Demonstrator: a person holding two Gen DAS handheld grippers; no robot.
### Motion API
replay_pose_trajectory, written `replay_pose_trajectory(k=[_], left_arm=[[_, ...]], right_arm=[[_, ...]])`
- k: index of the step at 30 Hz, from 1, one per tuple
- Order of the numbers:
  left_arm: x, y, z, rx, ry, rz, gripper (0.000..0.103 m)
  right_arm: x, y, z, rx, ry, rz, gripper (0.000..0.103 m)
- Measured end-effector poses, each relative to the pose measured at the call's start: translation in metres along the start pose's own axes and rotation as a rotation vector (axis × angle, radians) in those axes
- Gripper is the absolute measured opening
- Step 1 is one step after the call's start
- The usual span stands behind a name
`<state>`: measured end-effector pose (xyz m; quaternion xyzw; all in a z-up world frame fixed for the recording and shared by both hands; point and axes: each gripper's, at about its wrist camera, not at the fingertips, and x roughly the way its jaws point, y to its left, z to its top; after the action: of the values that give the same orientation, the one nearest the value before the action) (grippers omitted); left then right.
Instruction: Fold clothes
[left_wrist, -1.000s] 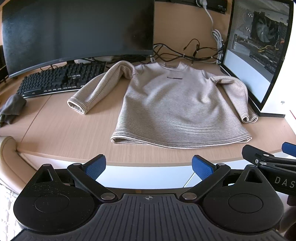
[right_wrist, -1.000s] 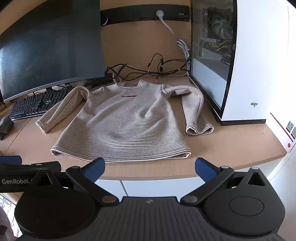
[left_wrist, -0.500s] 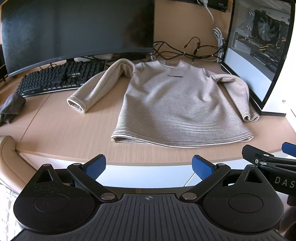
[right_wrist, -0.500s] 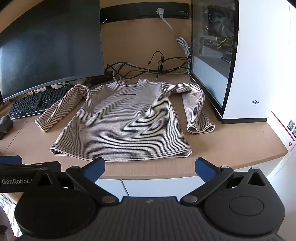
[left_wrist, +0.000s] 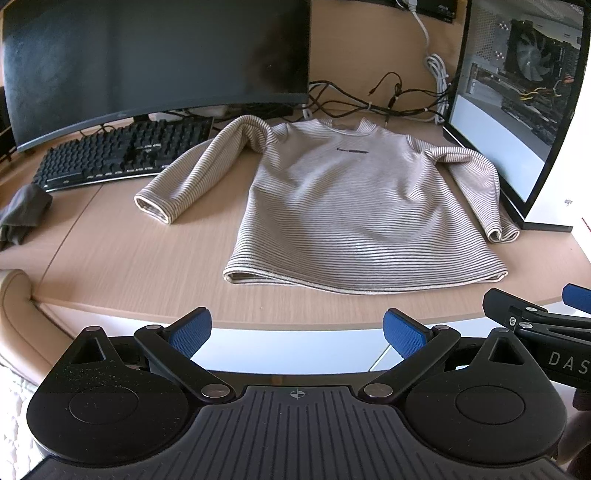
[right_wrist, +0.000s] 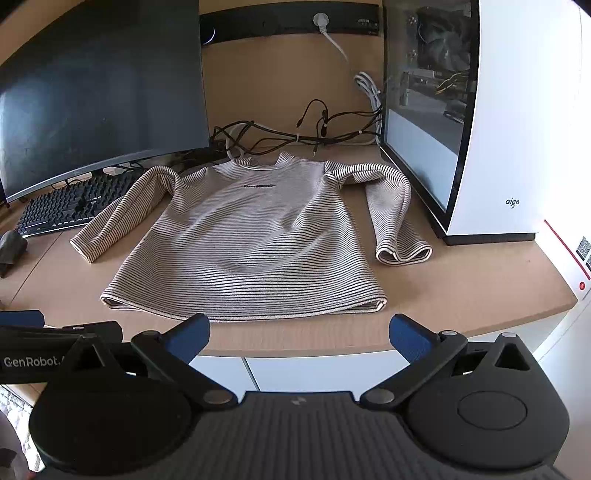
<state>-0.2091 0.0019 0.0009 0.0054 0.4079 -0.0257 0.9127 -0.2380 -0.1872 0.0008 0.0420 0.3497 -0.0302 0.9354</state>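
A striped beige long-sleeve sweater (left_wrist: 354, 206) lies flat, front up, on the wooden desk (left_wrist: 122, 266), hem toward me, both sleeves spread out. It also shows in the right wrist view (right_wrist: 255, 236). My left gripper (left_wrist: 297, 334) is open and empty, held off the desk's front edge below the hem. My right gripper (right_wrist: 299, 338) is open and empty, also just off the front edge near the hem. The right gripper's tip shows in the left wrist view (left_wrist: 535, 317).
A dark curved monitor (left_wrist: 147, 59) and black keyboard (left_wrist: 122, 155) stand back left. A white PC case (right_wrist: 498, 122) stands right, by the right sleeve. Cables (right_wrist: 295, 136) lie behind the collar. A grey cloth (left_wrist: 22, 214) lies at far left.
Both grippers have drifted slightly forward and up toward the desk; the sweater sits a bit lower in both views. Nothing was touched.
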Motion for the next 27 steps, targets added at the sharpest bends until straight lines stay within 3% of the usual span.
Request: replay_pose_trajectory(k=[27], left_arm=[[0.02, -0.001, 0.011, 0.002, 0.033, -0.005, 0.102]], right_arm=[[0.018, -0.004, 0.007, 0.008, 0.035, 0.005, 0.103]])
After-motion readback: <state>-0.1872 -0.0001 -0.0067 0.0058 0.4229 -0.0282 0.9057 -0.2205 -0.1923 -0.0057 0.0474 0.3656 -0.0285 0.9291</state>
